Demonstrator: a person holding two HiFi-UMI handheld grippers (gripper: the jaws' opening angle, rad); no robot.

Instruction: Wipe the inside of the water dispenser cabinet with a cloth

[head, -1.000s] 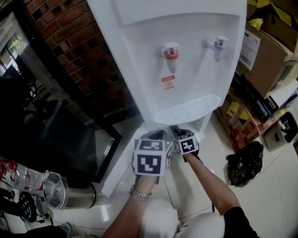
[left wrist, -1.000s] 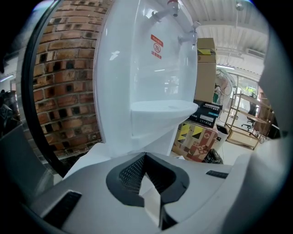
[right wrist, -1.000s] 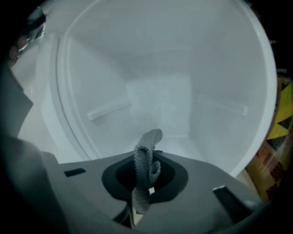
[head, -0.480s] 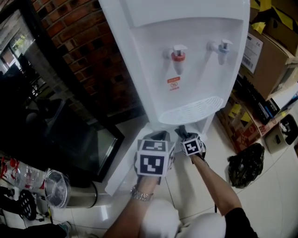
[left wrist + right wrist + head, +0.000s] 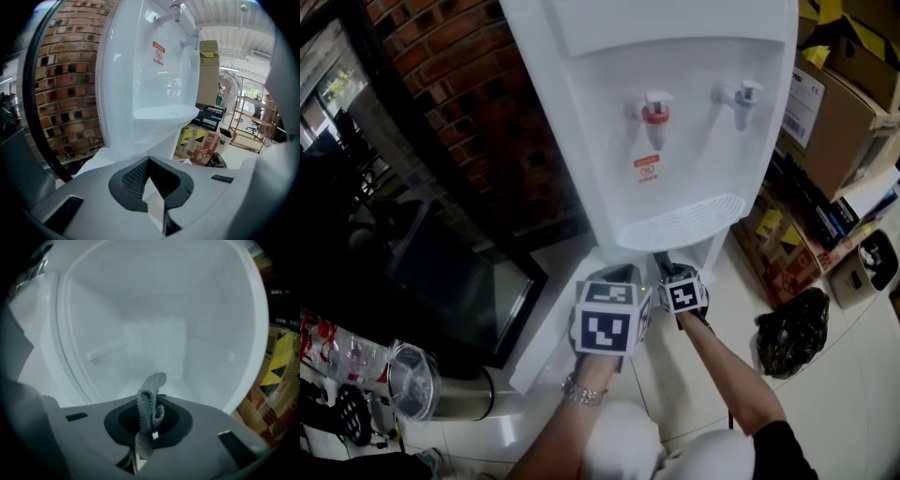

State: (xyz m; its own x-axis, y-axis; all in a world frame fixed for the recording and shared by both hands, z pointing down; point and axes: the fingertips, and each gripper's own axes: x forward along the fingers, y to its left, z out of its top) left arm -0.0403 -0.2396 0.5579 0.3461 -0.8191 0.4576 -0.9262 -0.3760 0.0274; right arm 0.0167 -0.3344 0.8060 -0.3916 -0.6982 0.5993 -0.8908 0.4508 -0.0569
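The white water dispenser [image 5: 675,122] stands against a brick wall, its lower cabinet door [image 5: 548,323] swung open to the left. My right gripper [image 5: 149,401] is shut on a grey cloth [image 5: 146,420], whose tip sticks up past the jaws. It points into the white cabinet interior [image 5: 154,333], just at the opening. In the head view this right gripper [image 5: 664,265] sits under the drip tray [image 5: 684,223]. My left gripper [image 5: 619,275] hovers beside it near the door's edge. In the left gripper view the left gripper [image 5: 149,161] has its jaws shut with nothing visible between them.
Cardboard boxes [image 5: 839,103] and a black bag [image 5: 792,328] crowd the floor to the right. A dark glass-fronted unit [image 5: 441,272] and a clear jar [image 5: 412,380] stand on the left. The brick wall [image 5: 469,103] is behind. A shelf rail [image 5: 105,350] runs along the cabinet's left inner wall.
The head view has shifted a little. Both grippers stay in nearly the same place at the cabinet opening, the right one still holding the cloth.
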